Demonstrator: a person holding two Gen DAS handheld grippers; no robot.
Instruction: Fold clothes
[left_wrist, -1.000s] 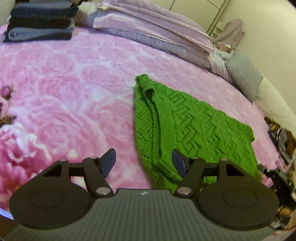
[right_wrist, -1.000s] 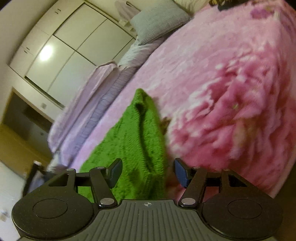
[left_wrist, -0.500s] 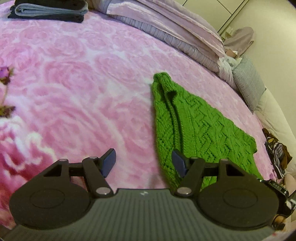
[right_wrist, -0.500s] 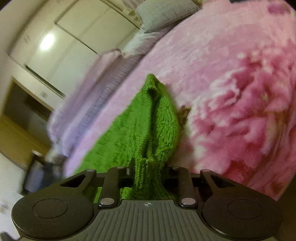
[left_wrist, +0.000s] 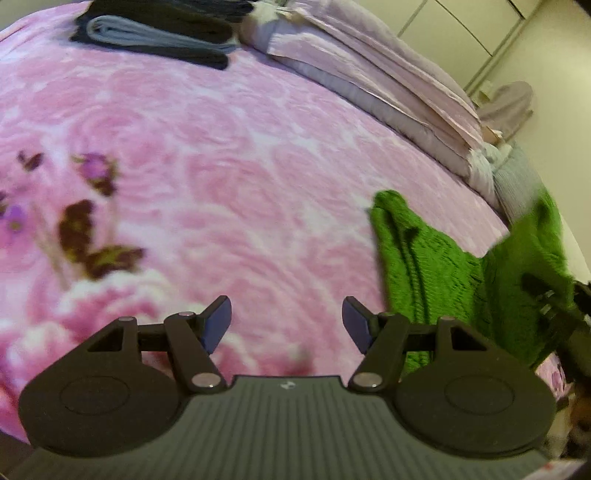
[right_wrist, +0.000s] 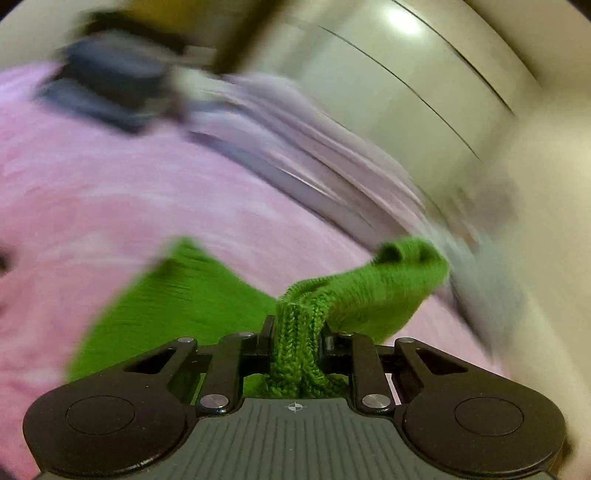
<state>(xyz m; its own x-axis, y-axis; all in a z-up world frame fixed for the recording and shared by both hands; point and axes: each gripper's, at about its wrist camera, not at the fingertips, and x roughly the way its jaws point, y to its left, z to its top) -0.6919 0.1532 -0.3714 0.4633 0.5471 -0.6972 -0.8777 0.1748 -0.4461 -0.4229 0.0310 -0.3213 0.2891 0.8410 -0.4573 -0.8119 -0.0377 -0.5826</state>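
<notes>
- Pinching a bunched edge of the green knit sweater (right_wrist: 299, 354), the right hand-held gripper (right_wrist: 295, 332) has its jaws closing on it, lifted off the bed (left_wrist: 221, 147).
- Left hand-held gripper (left_wrist: 286, 321) hangs spread, empty, over the pink blanket.
- Sweater's remainder lies near the bed's right edge.

The left gripper (left_wrist: 287, 320) is tipped down toward the pink bed (left_wrist: 192, 155). Its two fingers (left_wrist: 218, 321) stand wide apart. There is nothing between them, and they touch nothing.

The right gripper (right_wrist: 295, 332) has its jaws closing, and they are close together. They pinch a bunch of the green sweater (right_wrist: 295, 354) between them. The knit sticks out in front of the fingers and also behind them. In the left wrist view, the right gripper (left_wrist: 554, 306) shows as a dark blurry shape at the right edge, up against the lifted green knit.
</notes>
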